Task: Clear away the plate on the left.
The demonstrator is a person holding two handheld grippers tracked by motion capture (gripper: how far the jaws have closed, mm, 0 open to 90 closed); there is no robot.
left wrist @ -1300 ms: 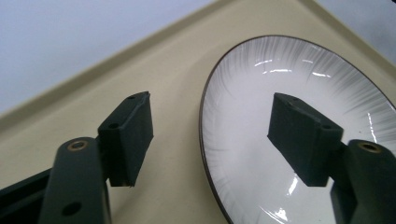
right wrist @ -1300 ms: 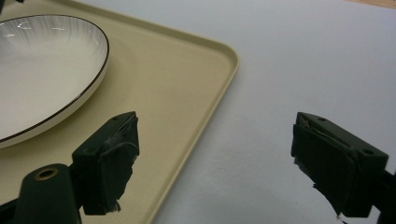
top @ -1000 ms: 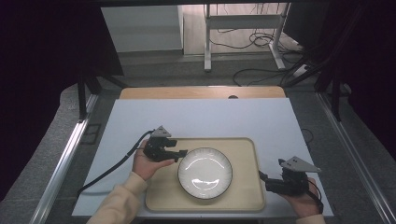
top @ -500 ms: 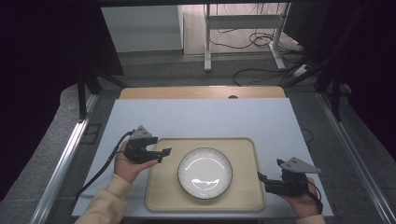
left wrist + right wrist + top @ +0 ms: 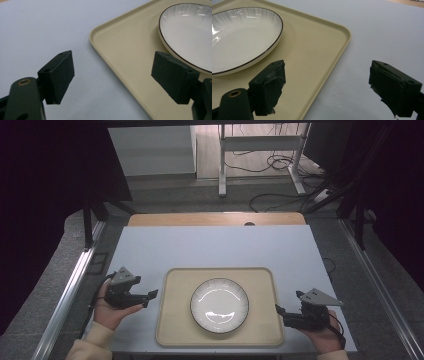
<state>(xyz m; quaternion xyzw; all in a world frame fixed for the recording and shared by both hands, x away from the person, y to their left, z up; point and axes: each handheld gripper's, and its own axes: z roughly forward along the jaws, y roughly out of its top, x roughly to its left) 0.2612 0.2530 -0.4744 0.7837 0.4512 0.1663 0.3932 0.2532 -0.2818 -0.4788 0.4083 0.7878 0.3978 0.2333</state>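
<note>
A white plate (image 5: 219, 304) with a thin dark rim lies in the middle of a beige tray (image 5: 175, 325). My left gripper (image 5: 151, 297) sits on the table just left of the tray, pointing at it. Its jaws have just been opening and now stand open with nothing held. In the left gripper view the gripper (image 5: 112, 75) frames the tray's (image 5: 125, 50) left edge, with the plate (image 5: 190, 30) beyond. My right gripper (image 5: 281, 314) rests at the tray's right front corner, open and empty. In the right gripper view the gripper (image 5: 327, 85) spans the tray (image 5: 312, 45) edge, the plate (image 5: 239, 37) at left.
The tray lies on a pale blue-grey table top (image 5: 215, 245) with a wooden strip (image 5: 215, 219) along its far edge. Metal rails (image 5: 70, 290) run along both sides. A metal stand (image 5: 260, 150) and cables are on the floor behind.
My left gripper has drawn back to the left, from the plate's left rim to the table beside the tray, and its jaws have spread. The plate and the right gripper have stayed put.
</note>
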